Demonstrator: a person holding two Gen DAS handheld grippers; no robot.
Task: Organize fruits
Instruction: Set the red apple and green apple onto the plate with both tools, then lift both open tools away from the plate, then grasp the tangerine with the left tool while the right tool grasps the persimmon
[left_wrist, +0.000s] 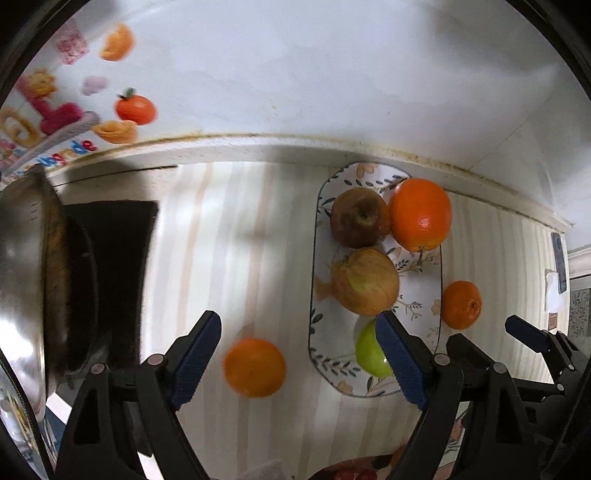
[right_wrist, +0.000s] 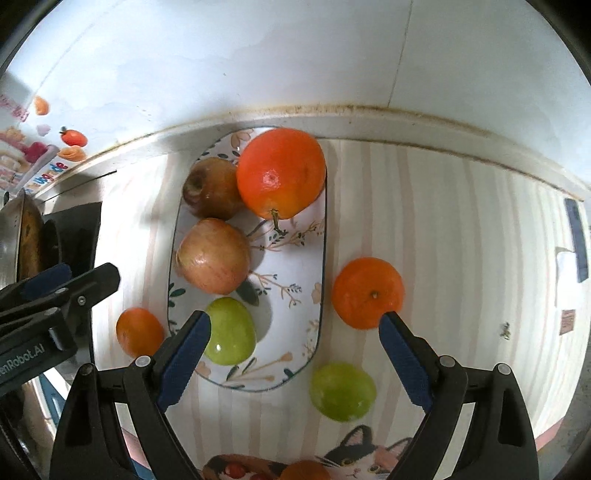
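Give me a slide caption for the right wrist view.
Open right tongs hover over a floral plate holding four fruits, with two oranges and a green apple on the counter.

So the oblong floral plate (right_wrist: 295, 254) holds 4 fruits: a big orange (right_wrist: 280, 171) at the far end touching a brownish apple (right_wrist: 212, 188); a red-yellow apple (right_wrist: 213, 255) in the middle; a green apple (right_wrist: 232, 331) at the near end. Off the plate on the striped surface: 1 small orange (right_wrist: 139, 331) to its left, another (right_wrist: 367, 292) to its right, and a second green apple (right_wrist: 342, 391) near the right corner.

Bright, even light; fisheye-bent edges, slight motion blur, soft shadows.
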